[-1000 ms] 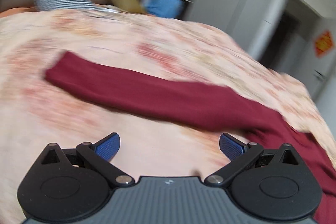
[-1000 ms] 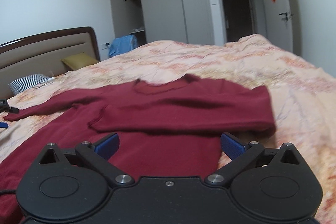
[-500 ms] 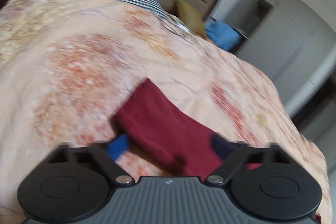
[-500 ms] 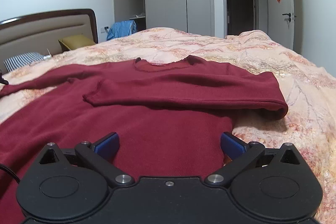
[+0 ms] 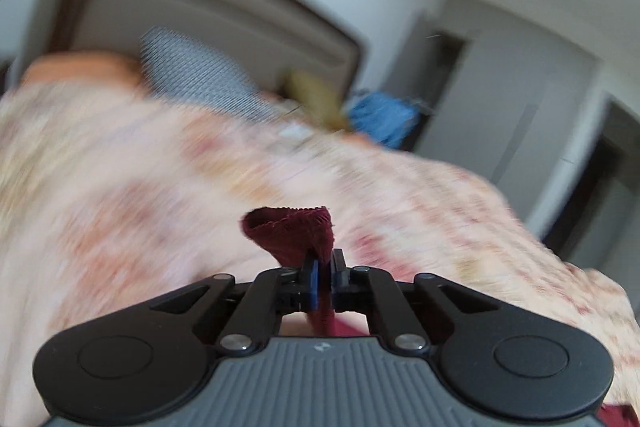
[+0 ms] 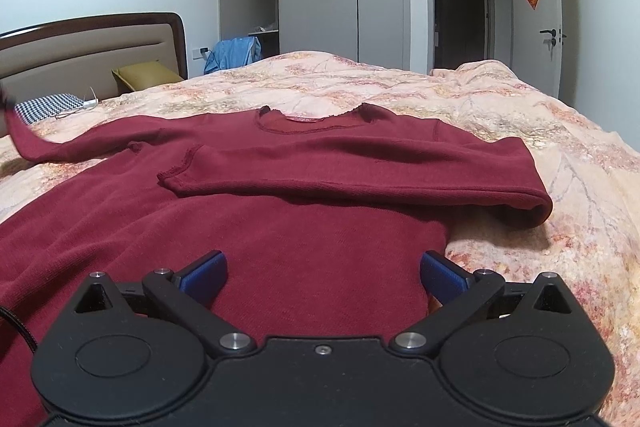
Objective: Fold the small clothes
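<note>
We note the dark red sweater lying flat on the bed, one sleeve already folded across the chest, the other sleeve stretched out to the left. Our left gripper has just closed and pinches that sleeve's cuff, which bunches limply. Our right gripper hangs spread over the hem, holding nothing. Soft, light knit; we judge cuffs, hem corners and shoulders the best holds.
</note>
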The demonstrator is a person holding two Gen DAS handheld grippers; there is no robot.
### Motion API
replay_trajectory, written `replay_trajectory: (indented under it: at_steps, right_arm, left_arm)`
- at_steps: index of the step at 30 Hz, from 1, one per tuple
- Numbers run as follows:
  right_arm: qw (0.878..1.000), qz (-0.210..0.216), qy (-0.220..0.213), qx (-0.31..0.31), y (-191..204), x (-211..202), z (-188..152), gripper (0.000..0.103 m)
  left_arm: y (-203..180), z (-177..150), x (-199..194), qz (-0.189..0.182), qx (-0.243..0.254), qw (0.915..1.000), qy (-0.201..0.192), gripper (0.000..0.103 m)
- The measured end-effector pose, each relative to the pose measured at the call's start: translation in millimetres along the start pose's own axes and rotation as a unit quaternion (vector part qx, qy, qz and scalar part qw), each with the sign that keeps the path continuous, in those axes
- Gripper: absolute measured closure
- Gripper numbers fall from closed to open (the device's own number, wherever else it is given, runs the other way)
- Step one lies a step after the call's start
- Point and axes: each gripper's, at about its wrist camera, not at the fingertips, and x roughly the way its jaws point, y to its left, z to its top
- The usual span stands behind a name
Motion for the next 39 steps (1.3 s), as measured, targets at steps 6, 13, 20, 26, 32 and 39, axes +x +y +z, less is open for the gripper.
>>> replay_trajectory:
  at_steps: [6, 13, 20, 26, 32, 39]
  right_arm:
    - [1.000, 0.007, -0.008, 0.012, -5, -3, -1, 0.000]
    - [0.999, 0.015, -0.018, 0.031, -11, -7, -2, 0.000]
    - [0.997, 0.022, -0.026, 0.063, -19, -10, -4, 0.000]
    - [0.993, 0.033, -0.034, 0.108, -32, -13, -7, 0.000]
    - [0.992, 0.035, -0.035, 0.120, -33, -13, -7, 0.000]
    - [0.992, 0.032, -0.031, 0.119, -32, -10, -7, 0.000]
  left_arm:
    - [-113, 14, -39, -0.141, 0.120, 0.9818, -0.043, 0.097]
    - [-249, -47, -74, -0.271, 0.243, 0.9312, -0.027, 0.097]
    - [-327, -150, -59, -0.337, 0.263, 0.9004, 0.081, 0.097]
    - [-308, -212, -34, -0.347, 0.239, 0.8870, 0.189, 0.097]
    - [-272, -224, -44, -0.354, 0.243, 0.8756, 0.222, 0.057]
    - [-253, -199, -57, -0.354, 0.238, 0.8771, 0.221, 0.022]
